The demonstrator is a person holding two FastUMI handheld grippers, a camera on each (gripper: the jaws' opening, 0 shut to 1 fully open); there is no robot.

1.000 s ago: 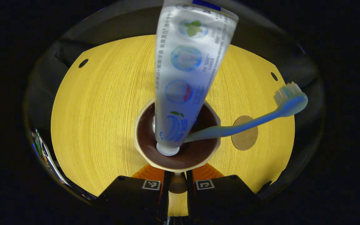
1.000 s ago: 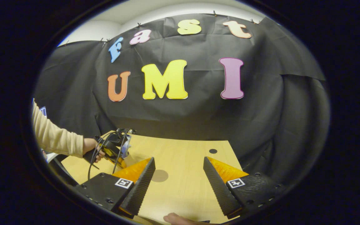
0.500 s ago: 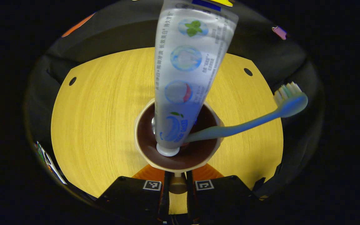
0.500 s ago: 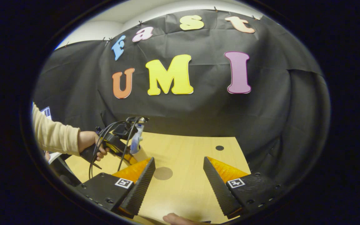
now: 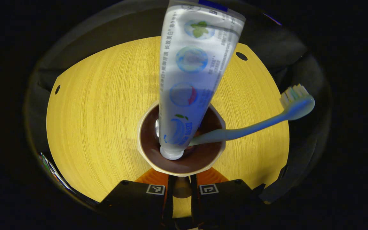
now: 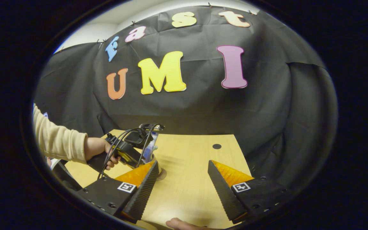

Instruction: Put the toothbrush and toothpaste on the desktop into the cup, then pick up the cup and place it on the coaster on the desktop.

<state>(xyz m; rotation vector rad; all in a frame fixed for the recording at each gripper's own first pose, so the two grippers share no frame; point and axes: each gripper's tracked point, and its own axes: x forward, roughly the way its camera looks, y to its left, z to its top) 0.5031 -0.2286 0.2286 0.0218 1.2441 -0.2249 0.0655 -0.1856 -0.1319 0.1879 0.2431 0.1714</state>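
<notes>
The cup (image 5: 181, 150), cream outside and dark brown inside, sits directly ahead of the left gripper (image 5: 181, 187), whose two fingers are drawn close together on a small tab or handle at the cup's near side; the contact is partly hidden under the rim, so the grip looks firm but cannot be fully confirmed. Inside the cup stands the toothpaste (image 5: 192, 80), cap down against the bottom, its flat tail rising toward the camera. The toothbrush (image 5: 251, 123) leans in the same cup, handle end at the bottom beside the cap, its bristled head out past the rim to the right of the fingers. Below the cup spreads the wooden desktop (image 5: 101, 111).

In the right gripper view, the right gripper (image 6: 182, 182) hangs over the desktop with its fingers spread wide and nothing between them. Just beyond its left finger a hand (image 6: 97, 151) in a cream sleeve holds the left gripper with the cup.
</notes>
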